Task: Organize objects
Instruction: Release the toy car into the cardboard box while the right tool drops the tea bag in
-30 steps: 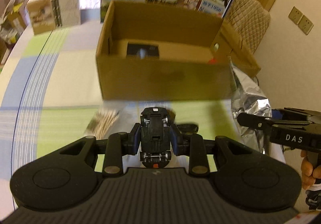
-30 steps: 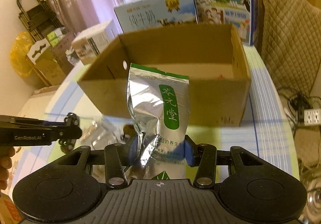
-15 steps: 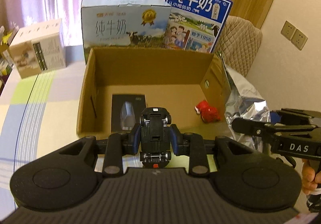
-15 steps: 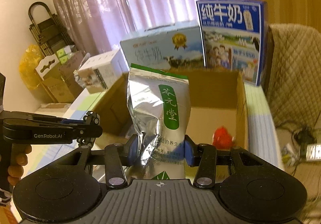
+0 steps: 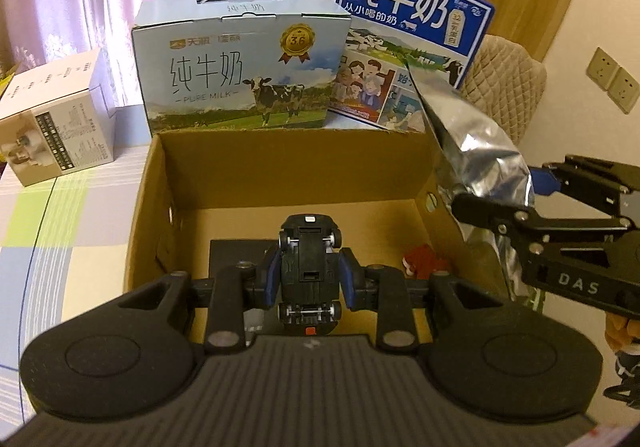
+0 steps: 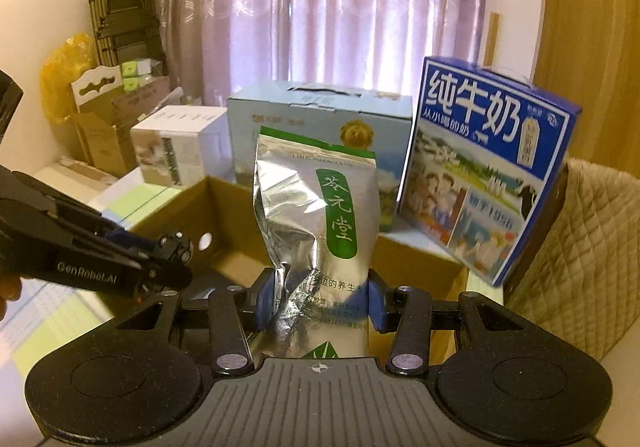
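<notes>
red item (image 5: 425,262) half hidden by tongs

Both views are dim and warm-tinted, lit mostly from behind by daylight through the curtain (image 6: 320,27), which glows pale and washes out near its middle. The foil bag (image 6: 316,231) throws bright glints, and the box (image 5: 288,175) interior lies in soft shadow. Fisheye bending curves the edges, the corners go black, and fine print looks soft.
</notes>
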A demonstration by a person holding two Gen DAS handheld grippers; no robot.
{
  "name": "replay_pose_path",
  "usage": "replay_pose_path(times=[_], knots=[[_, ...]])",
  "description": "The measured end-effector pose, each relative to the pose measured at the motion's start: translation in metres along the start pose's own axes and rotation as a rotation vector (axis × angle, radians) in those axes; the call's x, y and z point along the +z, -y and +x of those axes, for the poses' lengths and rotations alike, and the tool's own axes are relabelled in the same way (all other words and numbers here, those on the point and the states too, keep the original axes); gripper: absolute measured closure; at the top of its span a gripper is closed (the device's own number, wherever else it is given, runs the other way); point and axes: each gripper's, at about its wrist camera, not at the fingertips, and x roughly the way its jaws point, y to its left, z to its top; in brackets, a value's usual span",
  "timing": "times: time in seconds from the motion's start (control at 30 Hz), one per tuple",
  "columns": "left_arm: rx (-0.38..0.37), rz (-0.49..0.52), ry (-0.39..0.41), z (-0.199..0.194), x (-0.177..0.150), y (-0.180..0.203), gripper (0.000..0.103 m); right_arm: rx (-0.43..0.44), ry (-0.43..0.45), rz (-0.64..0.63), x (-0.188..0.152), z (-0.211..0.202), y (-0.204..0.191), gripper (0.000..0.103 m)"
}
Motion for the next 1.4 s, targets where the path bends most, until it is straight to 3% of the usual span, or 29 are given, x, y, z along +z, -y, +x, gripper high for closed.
replay_pose_path(times=[0.13, 0.33, 0.5, 0.57, 0.63, 0.73, 1.1, 1.17, 1.23, 1.3, 1.4], knots=[[0.012, 0.003, -0.019, 0.018, 0.007, 0.003, 0.078, -0.014, -0.048, 0.004, -0.008, 0.025, 0.006, 0.06], [0.019, 0.011, -0.066, 0.041, 0.003, 0.005, 0.078, -0.027, -0.208, 0.072, -0.029, 0.059, 0.01, 0.06], [0.021, 0.013, -0.099, 0.054, -0.001, 0.005, 0.078, -0.031, -0.261, 0.124, -0.04, 0.072, 0.016, 0.059], [0.021, 0.012, -0.108, 0.058, -0.003, 0.005, 0.078, -0.035, -0.268, 0.139, -0.039, 0.075, 0.017, 0.055], [0.019, 0.01, -0.116, 0.06, -0.003, 0.005, 0.078, -0.036, -0.261, 0.147, -0.04, 0.075, 0.018, 0.044], [0.015, 0.01, -0.125, 0.064, -0.004, 0.006, 0.078, -0.04, -0.259, 0.139, -0.039, 0.074, 0.018, 0.04], [-0.009, 0.004, -0.147, 0.072, -0.006, 0.013, 0.077, -0.042, -0.251, 0.145, -0.043, 0.065, 0.018, 0.037], [-0.013, 0.002, -0.146, 0.072, -0.006, 0.013, 0.072, -0.048, -0.248, 0.153, -0.044, 0.063, 0.019, 0.037], [0.01, 0.009, -0.141, 0.071, -0.006, 0.014, 0.061, -0.05, -0.239, 0.165, -0.046, 0.059, 0.022, 0.037], [0.016, 0.003, -0.137, 0.069, -0.005, 0.011, 0.043, -0.046, -0.229, 0.18, -0.047, 0.054, 0.023, 0.037], [0.005, -0.01, -0.126, 0.062, -0.005, 0.007, 0.038, -0.041, -0.217, 0.19, -0.048, 0.047, 0.022, 0.037]])
